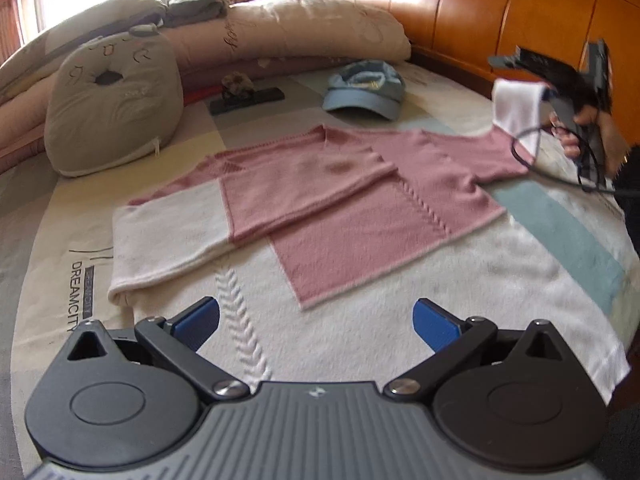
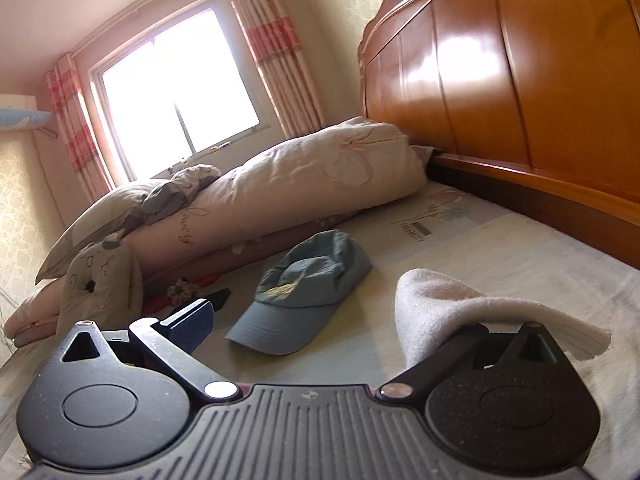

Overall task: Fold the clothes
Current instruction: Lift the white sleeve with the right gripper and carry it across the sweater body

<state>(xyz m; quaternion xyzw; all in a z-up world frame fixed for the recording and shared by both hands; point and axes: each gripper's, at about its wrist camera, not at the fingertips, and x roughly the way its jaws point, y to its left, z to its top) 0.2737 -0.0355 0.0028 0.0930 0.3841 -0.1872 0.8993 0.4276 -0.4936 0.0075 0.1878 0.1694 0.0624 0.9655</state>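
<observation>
From the left wrist, a pink and white sweater (image 1: 320, 200) is seen spread on the bed (image 1: 560, 216); the left tongs (image 1: 316, 320) are held wide apart above it, empty; from the right wrist, the white cuff (image 2: 460, 304) is draped over one finger of the spread right tongs (image 2: 320, 328); a blue cap (image 2: 308, 296) is seen beyond.

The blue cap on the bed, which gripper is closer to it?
Right. The right gripper hovers just short of the blue cap; the left gripper sits across the pink sweater from it.

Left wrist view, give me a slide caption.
Open left tool hovers over a pink and white sweater on the bed; the right tool lifts its sleeve.
</observation>
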